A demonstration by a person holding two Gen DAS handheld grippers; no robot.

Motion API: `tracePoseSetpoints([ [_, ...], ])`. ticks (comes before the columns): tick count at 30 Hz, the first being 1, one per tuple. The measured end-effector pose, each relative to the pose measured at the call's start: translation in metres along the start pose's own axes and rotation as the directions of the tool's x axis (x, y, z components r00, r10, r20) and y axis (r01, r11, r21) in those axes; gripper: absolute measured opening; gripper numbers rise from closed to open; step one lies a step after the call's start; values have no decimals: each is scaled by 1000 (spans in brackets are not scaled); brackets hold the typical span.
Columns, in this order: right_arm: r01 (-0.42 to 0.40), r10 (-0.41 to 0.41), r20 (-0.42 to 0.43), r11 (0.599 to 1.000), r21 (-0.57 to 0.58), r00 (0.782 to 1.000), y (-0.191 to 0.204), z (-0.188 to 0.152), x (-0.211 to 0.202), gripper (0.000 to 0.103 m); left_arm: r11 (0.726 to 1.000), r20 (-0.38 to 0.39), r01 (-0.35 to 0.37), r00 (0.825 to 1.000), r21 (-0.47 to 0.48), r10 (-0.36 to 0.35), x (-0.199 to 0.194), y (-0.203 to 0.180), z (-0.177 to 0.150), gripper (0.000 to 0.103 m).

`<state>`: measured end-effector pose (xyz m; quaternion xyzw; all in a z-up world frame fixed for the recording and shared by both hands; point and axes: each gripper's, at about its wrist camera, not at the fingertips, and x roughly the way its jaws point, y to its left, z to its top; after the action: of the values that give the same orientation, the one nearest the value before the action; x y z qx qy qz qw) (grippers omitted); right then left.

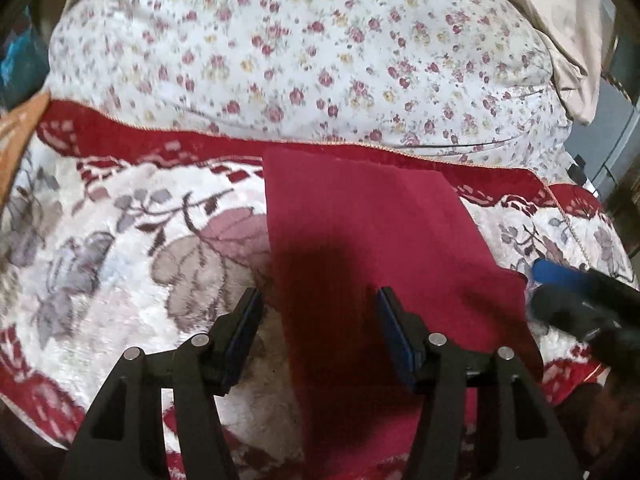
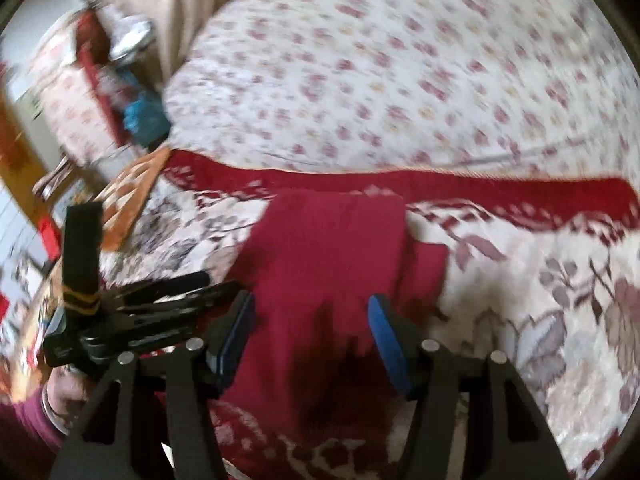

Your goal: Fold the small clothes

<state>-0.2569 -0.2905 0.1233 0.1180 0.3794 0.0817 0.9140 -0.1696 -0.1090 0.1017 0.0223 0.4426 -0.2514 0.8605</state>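
Observation:
A dark red knitted garment (image 1: 360,220) lies folded flat on a floral blanket (image 1: 120,248), its far edge near the blanket's red border. My left gripper (image 1: 318,304) hovers over the garment's near left part, open, with nothing pinched between its blue pads. My right gripper (image 1: 576,300) shows at the garment's right edge. In the right wrist view the garment (image 2: 328,248) spreads ahead, a narrower part sticking out to the right. My right gripper (image 2: 312,312) stands open above its near end, and my left gripper (image 2: 208,284) is just to the left.
A large rose-print pillow or quilt (image 1: 304,52) bulges behind the blanket's red border (image 1: 180,140). An orange patterned cushion (image 2: 132,196) and cluttered furniture (image 2: 92,80) lie to the left. A hand in a maroon sleeve (image 2: 28,420) holds the left gripper.

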Motion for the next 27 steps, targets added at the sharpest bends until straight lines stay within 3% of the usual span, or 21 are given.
tracePoseSetpoints([
  [6, 155, -168, -96, 980, -125, 981, 17, -30, 33, 37, 996, 42, -70, 997, 57, 68, -16, -5, -7, 37],
  [8, 171, -185, -124, 979, -113, 975, 11, -40, 43, 35, 994, 59, -82, 995, 66, 78, -20, -8, -9, 37],
  [14, 196, -204, -102, 977, -82, 974, 14, -52, 38, 34, 990, 116, -104, 989, 92, 93, -39, -13, -10, 37],
  [17, 178, -182, -83, 983, -51, 980, 16, -47, 25, 44, 986, 153, -130, 982, 101, 114, -48, -16, -10, 37],
  [19, 185, -185, -49, 983, -17, 981, 17, -42, 12, 68, 983, 174, -149, 976, 103, 129, -52, -18, -10, 37],
  [24, 230, -230, -5, 972, 43, 973, 14, -30, -7, 72, 971, 201, -214, 961, 109, 189, -59, -23, -11, 37],
  [27, 251, -252, 7, 967, 51, 968, 15, -27, -10, 76, 974, 210, -204, 961, 101, 180, -64, -23, -11, 37],
])
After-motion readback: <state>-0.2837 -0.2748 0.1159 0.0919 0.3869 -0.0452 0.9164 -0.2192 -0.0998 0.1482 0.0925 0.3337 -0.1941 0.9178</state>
